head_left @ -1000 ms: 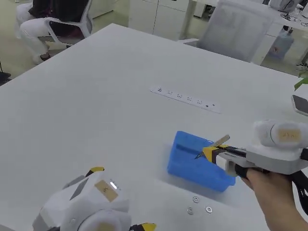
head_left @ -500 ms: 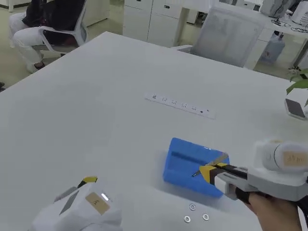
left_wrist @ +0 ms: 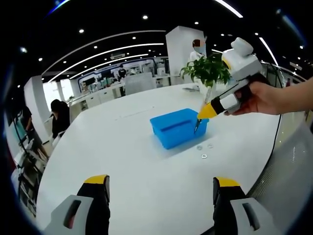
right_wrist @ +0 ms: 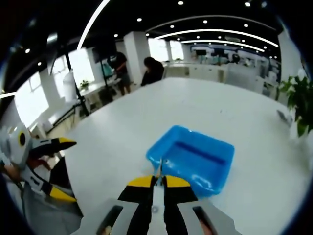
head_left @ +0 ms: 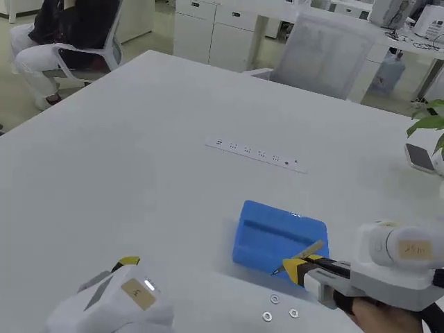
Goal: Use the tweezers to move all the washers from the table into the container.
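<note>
Washers (head_left: 275,299), three of them, lie on the white surface (head_left: 139,159) just beside the blue container's (head_left: 274,229) near wall. Your right gripper (right_wrist: 159,182) is clamped on the tweezers (right_wrist: 159,167), whose tips hang at the container's near edge. Your left gripper (left_wrist: 160,186) has its jaws spread wide, holding nothing, well apart from the container.

White table (head_left: 125,159): blue container (head_left: 260,253), washers (head_left: 275,300), socket strip (head_left: 255,153)
</note>
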`<act>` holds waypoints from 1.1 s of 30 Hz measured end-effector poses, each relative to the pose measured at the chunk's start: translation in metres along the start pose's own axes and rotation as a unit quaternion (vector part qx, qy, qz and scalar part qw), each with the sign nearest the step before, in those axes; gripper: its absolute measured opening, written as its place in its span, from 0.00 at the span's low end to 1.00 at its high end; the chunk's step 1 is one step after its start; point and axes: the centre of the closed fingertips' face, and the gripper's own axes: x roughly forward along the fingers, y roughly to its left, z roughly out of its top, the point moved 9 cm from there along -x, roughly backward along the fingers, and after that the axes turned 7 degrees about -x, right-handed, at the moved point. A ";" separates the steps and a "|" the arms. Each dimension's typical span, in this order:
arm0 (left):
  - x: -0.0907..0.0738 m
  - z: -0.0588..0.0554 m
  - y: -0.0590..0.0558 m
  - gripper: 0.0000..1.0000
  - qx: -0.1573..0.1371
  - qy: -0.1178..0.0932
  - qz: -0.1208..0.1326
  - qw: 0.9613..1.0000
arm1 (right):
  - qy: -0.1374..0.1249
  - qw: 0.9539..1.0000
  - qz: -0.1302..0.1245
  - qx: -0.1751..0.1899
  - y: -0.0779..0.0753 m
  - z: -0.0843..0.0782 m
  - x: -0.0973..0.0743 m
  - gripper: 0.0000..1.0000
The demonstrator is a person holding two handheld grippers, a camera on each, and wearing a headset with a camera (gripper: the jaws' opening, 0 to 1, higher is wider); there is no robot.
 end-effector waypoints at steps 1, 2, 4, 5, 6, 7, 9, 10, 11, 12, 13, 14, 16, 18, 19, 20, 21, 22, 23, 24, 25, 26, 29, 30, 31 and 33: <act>0.000 0.000 0.000 0.89 0.000 0.000 0.001 1.000 | 0.001 1.000 0.002 0.002 0.000 -0.002 0.001 0.04; 0.000 -0.001 0.000 0.89 0.001 0.003 0.002 1.000 | 0.002 1.000 0.002 0.003 0.000 -0.003 0.001 0.04; 0.001 -0.001 0.001 0.88 0.001 0.005 0.002 1.000 | 0.003 1.000 0.004 0.005 0.001 -0.007 0.002 0.04; 0.000 -0.001 0.001 0.88 0.001 0.004 0.002 1.000 | 0.004 1.000 0.004 0.005 0.001 -0.009 0.003 0.04; 0.001 -0.001 0.000 0.88 0.001 0.004 0.001 1.000 | 0.005 1.000 0.005 0.007 0.002 -0.012 0.003 0.04; 0.001 -0.001 0.000 0.88 0.002 0.005 0.002 1.000 | 0.006 1.000 0.005 0.008 0.002 -0.014 0.004 0.04; 0.001 -0.001 0.000 0.88 0.003 0.007 0.002 1.000 | 0.010 1.000 0.006 0.011 0.002 -0.019 0.004 0.04; 0.001 -0.001 0.000 0.88 0.004 0.006 0.002 1.000 | 0.011 1.000 0.007 0.012 0.002 -0.020 0.004 0.04; 0.002 -0.001 0.000 0.87 0.006 0.009 0.002 1.000 | 0.013 1.000 0.009 0.016 0.002 -0.023 0.005 0.04; 0.002 -0.002 0.000 0.87 0.007 0.011 0.003 1.000 | 0.014 1.000 0.009 0.017 0.002 -0.024 0.005 0.04; 0.002 -0.002 0.000 0.87 0.008 0.011 0.002 1.000 | 0.017 1.000 0.010 0.018 0.002 -0.026 0.006 0.04; 0.002 -0.002 0.000 0.87 0.008 0.010 0.002 1.000 | 0.019 1.000 0.012 0.020 0.002 -0.028 0.007 0.04; 0.002 -0.002 0.000 0.87 0.009 0.011 0.002 1.000 | 0.024 0.999 0.014 0.020 0.002 -0.030 0.008 0.04; 0.002 -0.002 0.000 0.87 0.009 0.012 0.003 1.000 | 0.028 0.999 0.015 0.015 0.004 -0.032 0.007 0.04; 0.002 -0.002 0.000 0.87 0.009 0.012 0.003 1.000 | 0.029 0.999 0.015 0.013 0.004 -0.032 0.007 0.04; 0.002 -0.002 0.000 0.87 0.009 0.012 0.004 1.000 | 0.032 0.999 0.016 0.009 0.005 -0.034 0.006 0.04; 0.002 -0.002 0.001 0.87 0.008 0.012 0.004 1.000 | 0.034 0.999 0.016 0.006 0.005 -0.035 0.006 0.04; 0.002 -0.002 0.001 0.87 0.008 0.013 0.004 1.000 | 0.037 0.999 0.016 0.002 0.005 -0.037 0.006 0.04; 0.002 -0.002 0.001 0.87 0.008 0.013 0.004 1.000 | 0.039 0.999 0.016 0.001 0.006 -0.038 0.007 0.04; 0.002 -0.002 0.000 0.87 0.008 0.012 0.004 1.000 | 0.041 0.999 0.017 0.001 0.006 -0.040 0.007 0.04; 0.002 -0.002 0.000 0.87 0.009 0.013 0.004 1.000 | 0.043 0.999 0.017 0.000 0.006 -0.041 0.007 0.04; 0.002 -0.002 0.000 0.87 0.010 0.013 0.004 1.000 | 0.045 0.999 0.016 -0.001 0.007 -0.042 0.007 0.04; 0.003 -0.002 0.000 0.87 0.012 0.014 0.002 1.000 | 0.052 0.999 0.014 -0.011 0.009 -0.043 0.008 0.04; 0.003 -0.002 0.000 0.87 0.012 0.014 0.002 1.000 | 0.054 0.998 0.013 -0.017 0.010 -0.044 0.008 0.04; 0.003 -0.002 0.000 0.87 0.013 0.015 0.002 1.000 | 0.054 0.998 0.012 -0.020 0.009 -0.043 0.007 0.04; 0.003 -0.002 0.000 0.86 0.014 0.015 0.001 1.000 | 0.053 0.998 0.012 -0.018 0.009 -0.043 0.007 0.04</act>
